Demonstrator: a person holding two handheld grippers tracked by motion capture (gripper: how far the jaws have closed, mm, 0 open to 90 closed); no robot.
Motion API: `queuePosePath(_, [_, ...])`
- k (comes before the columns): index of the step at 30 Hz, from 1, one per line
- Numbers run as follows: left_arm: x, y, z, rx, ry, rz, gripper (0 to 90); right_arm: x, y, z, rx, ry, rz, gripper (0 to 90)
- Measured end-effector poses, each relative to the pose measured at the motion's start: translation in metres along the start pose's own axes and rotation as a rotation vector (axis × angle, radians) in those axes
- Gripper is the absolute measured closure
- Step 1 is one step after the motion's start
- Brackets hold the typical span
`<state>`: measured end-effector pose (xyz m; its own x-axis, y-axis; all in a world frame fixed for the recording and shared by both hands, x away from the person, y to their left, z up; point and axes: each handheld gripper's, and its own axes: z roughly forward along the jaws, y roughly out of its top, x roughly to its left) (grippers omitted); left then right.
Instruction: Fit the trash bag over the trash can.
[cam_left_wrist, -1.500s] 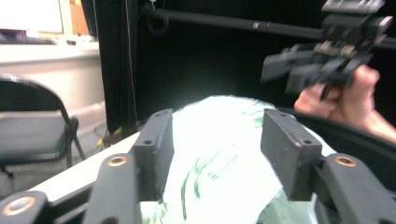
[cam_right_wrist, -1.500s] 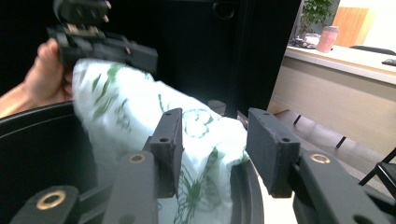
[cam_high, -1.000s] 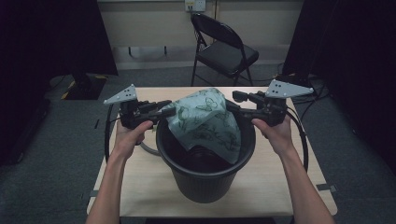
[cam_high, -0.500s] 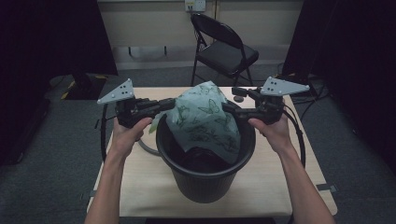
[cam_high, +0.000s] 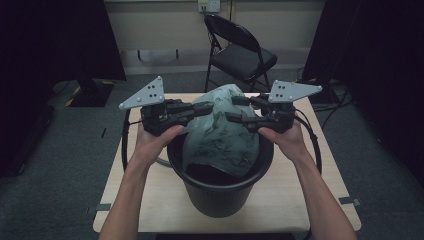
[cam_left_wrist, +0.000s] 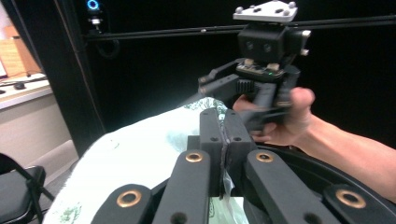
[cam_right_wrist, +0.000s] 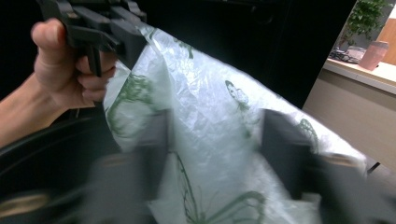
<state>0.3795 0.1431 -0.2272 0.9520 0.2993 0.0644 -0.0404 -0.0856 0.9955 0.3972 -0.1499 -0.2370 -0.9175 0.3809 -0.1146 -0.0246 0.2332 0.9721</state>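
Between both grippers, seemingly, hangs the bag (cam_high: 222, 135).

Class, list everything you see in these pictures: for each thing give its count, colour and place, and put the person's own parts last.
Bag: one, pale green plastic with dark green butterfly print, rising out of the bin.
Bin: one, black, on the table's middle.
Table: one, light wood, centre of the floor.
Folding chair: one, black, beyond the table.
Left hand-held gripper: one, black with grey plate, jaws shut on the bag's left side.
Right hand-held gripper: one, black with grey plate, jaws open at the bag's right side.
Forearms: two, reaching in from below, one hand on each gripper.
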Motion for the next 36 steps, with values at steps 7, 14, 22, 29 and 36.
queuePosePath(7, [0.01,-0.008,-0.017,-0.057,0.02,-0.057,62.4,-0.003,-0.008,-0.009,0.025,0.003,-0.013,90.0])
queuePosePath(14, [0.029,-0.025,-0.041,-0.1,0.123,-0.13,46.8,-0.005,-0.024,-0.024,0.082,-0.013,-0.011,90.0])
queuePosePath(22, [0.05,-0.07,-0.042,-0.018,0.157,-0.249,39.6,-0.01,-0.03,-0.029,0.056,-0.04,0.032,61.4])
queuePosePath(29, [0.058,-0.084,-0.038,0.019,0.135,-0.285,38.9,-0.016,-0.027,-0.033,-0.003,-0.09,0.058,60.2])
queuePosePath(36, [0.056,-0.084,-0.032,0.095,0.143,-0.254,53.9,-0.018,-0.029,-0.021,0.007,-0.094,0.065,55.0])
